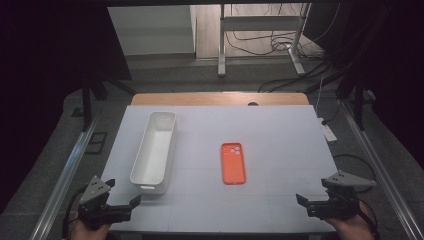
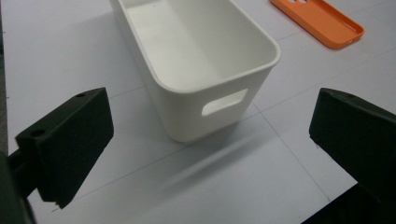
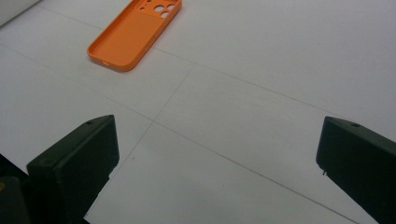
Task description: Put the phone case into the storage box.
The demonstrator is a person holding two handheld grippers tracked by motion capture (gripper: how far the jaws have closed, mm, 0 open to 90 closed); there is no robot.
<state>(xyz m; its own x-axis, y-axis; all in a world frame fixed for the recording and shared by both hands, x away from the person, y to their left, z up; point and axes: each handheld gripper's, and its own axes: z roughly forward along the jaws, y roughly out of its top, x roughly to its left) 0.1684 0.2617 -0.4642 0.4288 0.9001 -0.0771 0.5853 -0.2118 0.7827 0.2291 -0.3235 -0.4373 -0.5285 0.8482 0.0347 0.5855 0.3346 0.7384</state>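
Note:
An orange phone case (image 1: 233, 163) lies flat, hollow side up, near the middle of the white table top (image 1: 280, 135). Left of it stands a long white bin (image 1: 154, 150), empty inside. My left gripper (image 1: 122, 191) hovers at the near left corner, open, just short of the bin's near end. In the left gripper view the bin (image 2: 201, 60) with its handle slot fills the space ahead of the open left gripper (image 2: 210, 149), and the case (image 2: 320, 21) lies at the upper right. My right gripper (image 1: 313, 190) is open at the near right, and its own view shows the case (image 3: 135, 32) well ahead of the right gripper (image 3: 219, 163).
A wooden table edge (image 1: 220, 98) shows beyond the white top. Metal rails (image 1: 65, 175) run along both sides. A desk frame (image 1: 260, 30) and loose cables (image 1: 295, 80) lie on the floor behind. Bare surface stretches between the case and my right gripper.

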